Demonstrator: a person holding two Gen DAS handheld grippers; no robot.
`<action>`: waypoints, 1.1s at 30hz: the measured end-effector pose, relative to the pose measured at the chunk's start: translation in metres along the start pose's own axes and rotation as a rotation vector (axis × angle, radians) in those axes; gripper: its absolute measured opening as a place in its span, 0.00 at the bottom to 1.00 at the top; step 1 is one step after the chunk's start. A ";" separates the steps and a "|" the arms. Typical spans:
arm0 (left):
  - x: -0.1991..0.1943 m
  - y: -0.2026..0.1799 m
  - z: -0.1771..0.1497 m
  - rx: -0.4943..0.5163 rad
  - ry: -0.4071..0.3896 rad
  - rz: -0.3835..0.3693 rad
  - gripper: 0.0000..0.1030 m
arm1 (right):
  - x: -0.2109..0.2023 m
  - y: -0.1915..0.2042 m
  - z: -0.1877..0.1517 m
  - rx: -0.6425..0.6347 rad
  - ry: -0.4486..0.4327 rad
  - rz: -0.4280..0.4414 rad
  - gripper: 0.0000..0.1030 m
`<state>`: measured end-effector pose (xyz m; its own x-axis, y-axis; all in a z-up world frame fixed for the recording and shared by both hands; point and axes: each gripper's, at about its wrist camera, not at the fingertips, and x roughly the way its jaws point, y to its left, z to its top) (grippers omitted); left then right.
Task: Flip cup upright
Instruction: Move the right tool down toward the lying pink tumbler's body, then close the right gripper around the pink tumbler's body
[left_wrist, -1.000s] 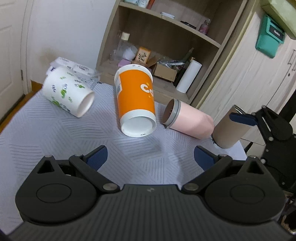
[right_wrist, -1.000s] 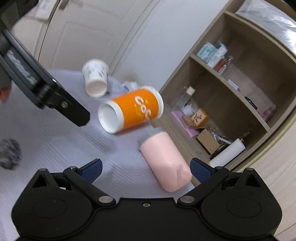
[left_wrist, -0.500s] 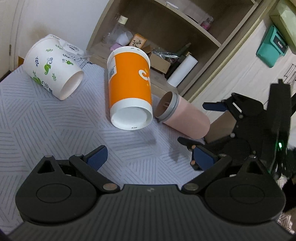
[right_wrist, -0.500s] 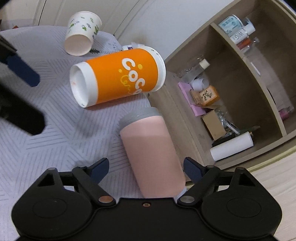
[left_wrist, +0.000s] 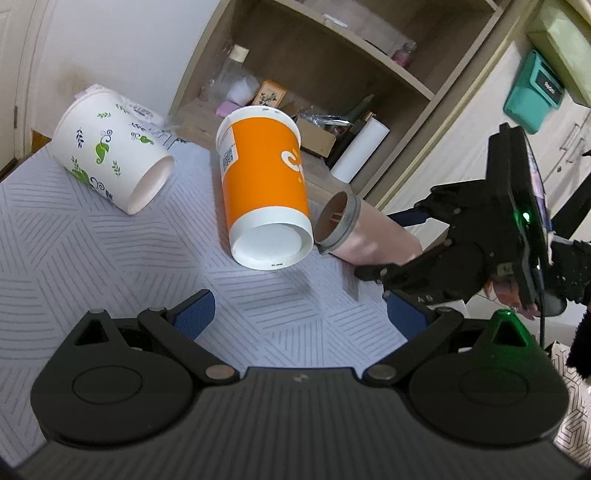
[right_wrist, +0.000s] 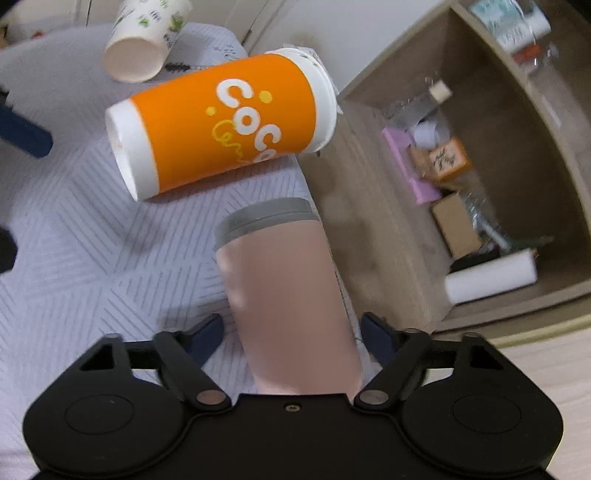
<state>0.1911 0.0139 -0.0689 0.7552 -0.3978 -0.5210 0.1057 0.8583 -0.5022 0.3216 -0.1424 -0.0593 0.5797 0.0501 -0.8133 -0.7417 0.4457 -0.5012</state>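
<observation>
Three cups lie on their sides on the grey patterned table (left_wrist: 92, 266). A pink cup with a grey rim (right_wrist: 288, 295) (left_wrist: 365, 236) lies at the right edge. An orange and white cup (left_wrist: 264, 195) (right_wrist: 225, 125) lies in the middle. A white cup with green leaves (left_wrist: 110, 162) (right_wrist: 144, 44) lies at the far left. My right gripper (right_wrist: 291, 328) (left_wrist: 391, 243) is open, with a finger on each side of the pink cup's base end, gaps showing. My left gripper (left_wrist: 299, 314) is open and empty above the near table.
An open wooden shelf (left_wrist: 332, 74) (right_wrist: 480, 147) with boxes, bottles and a white roll (left_wrist: 360, 151) stands right behind the table's far edge. A cabinet with a teal holder (left_wrist: 535, 92) is at the right.
My right gripper has moved forward along the pink cup, so its base now lies between the fingers. My left gripper has moved closer to the cups.
</observation>
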 end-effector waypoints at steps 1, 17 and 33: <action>-0.001 0.001 0.000 -0.003 0.000 -0.006 0.97 | 0.000 -0.001 0.000 0.005 0.001 0.000 0.71; -0.033 0.008 -0.012 -0.025 0.019 -0.012 0.97 | -0.038 0.007 -0.013 0.489 0.017 0.165 0.68; -0.081 -0.001 -0.026 -0.035 0.054 -0.034 0.97 | -0.082 0.054 -0.058 0.749 0.037 0.333 0.68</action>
<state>0.1129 0.0367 -0.0443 0.7154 -0.4446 -0.5390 0.1078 0.8324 -0.5436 0.2142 -0.1748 -0.0366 0.3481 0.2615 -0.9002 -0.4433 0.8921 0.0877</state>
